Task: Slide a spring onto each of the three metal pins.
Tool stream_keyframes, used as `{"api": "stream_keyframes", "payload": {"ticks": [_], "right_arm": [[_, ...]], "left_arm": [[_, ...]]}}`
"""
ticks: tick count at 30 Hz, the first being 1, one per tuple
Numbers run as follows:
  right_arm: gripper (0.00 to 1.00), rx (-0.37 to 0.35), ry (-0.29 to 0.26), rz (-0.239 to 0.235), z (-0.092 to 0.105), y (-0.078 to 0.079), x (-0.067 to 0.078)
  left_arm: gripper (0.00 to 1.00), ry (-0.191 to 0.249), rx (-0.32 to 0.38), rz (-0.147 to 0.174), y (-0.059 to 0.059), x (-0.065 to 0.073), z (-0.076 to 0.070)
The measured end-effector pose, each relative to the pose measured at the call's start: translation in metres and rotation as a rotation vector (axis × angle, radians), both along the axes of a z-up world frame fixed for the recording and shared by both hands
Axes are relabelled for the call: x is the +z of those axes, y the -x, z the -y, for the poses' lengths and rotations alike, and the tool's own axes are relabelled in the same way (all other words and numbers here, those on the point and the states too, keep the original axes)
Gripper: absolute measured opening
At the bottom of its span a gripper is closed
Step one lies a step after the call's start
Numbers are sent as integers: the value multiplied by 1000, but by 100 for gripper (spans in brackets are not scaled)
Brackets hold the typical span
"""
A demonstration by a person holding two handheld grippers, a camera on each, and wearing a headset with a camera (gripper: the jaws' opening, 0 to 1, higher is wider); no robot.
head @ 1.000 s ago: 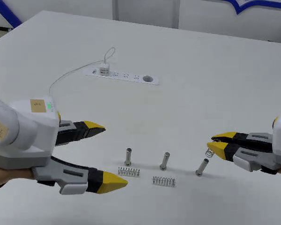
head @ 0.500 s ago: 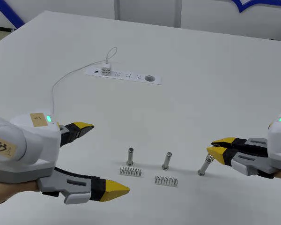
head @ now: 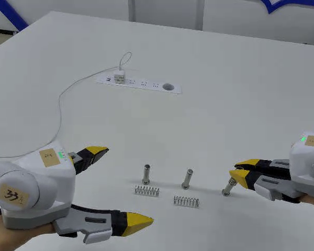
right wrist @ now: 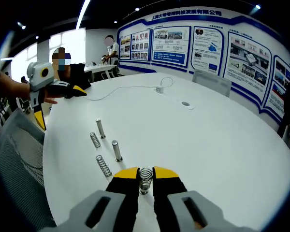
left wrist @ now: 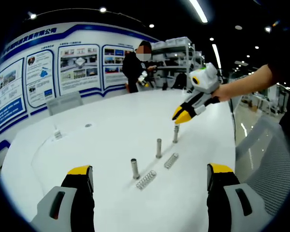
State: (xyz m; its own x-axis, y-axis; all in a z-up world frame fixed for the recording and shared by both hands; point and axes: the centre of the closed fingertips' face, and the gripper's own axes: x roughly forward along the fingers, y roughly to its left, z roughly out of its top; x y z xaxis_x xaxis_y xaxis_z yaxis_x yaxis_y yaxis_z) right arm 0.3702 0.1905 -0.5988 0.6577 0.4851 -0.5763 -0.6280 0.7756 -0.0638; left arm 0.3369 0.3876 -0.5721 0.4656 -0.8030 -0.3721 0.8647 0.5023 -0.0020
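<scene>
Three metal pins stand in a row on the white table [head: 225, 104]: the left pin [head: 146, 174], the middle pin [head: 187, 178] and the right pin [head: 227, 187], which leans. The left spring [head: 147, 191] and the middle spring [head: 186, 201] lie flat just on the near side of the first two pins. The right gripper [head: 237, 171] has its jaws closed on the third spring [right wrist: 145, 180], upright at the right pin's top, while the left gripper [head: 124, 186] hangs at the near left, jaws spread wide and holding nothing.
</scene>
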Motion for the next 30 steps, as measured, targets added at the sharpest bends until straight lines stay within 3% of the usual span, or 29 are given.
{"api": "stream_keyframes", "payload": {"ticks": [9, 17, 21, 30], "right_arm": [[11, -1, 17, -24, -1, 0, -14], [11, -11, 21, -48, 1, 0, -23], [11, -4, 30, -62, 1, 2, -29], [11, -14, 43, -71, 2, 2, -34]], "left_arm": [[99, 18, 23, 10, -6, 6, -4], [99, 1, 13, -3, -3, 1, -4], [99, 23, 15, -2, -4, 8, 0], [99, 12, -6, -3, -1, 9, 3]]}}
